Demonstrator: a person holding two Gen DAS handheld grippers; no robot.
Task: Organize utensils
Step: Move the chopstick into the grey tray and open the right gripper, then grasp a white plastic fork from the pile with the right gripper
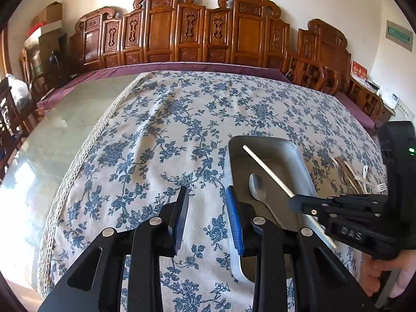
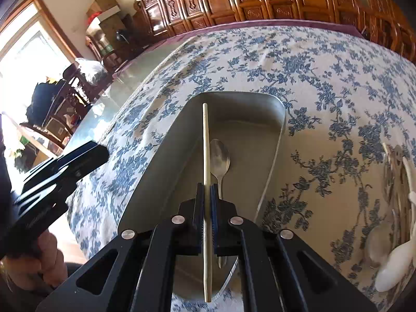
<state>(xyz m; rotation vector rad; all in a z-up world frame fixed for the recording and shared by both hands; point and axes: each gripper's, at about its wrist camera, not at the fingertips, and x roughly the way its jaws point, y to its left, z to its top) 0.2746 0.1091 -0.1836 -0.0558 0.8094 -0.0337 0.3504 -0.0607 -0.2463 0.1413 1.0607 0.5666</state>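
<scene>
A metal tray [image 2: 279,114] lies on the floral tablecloth with a metal spoon [image 2: 220,160] inside it. My right gripper [image 2: 207,189] is shut on a pale chopstick [image 2: 206,143] that points out over the tray, above the spoon. The left wrist view shows the same tray [image 1: 299,156], spoon [image 1: 257,186] and chopstick [image 1: 267,171], with the right gripper [image 1: 295,202] coming in from the right. My left gripper [image 1: 206,201] hangs over the cloth just left of the tray, its jaws apart with nothing between them.
More utensils [image 2: 395,208] lie in a pile on the cloth right of the tray: wooden pieces, a white plastic fork [image 1: 381,187] and a white spoon [image 2: 395,262]. Carved wooden furniture [image 1: 182,31] lines the far side. Bare glass tabletop [image 1: 65,130] shows at left.
</scene>
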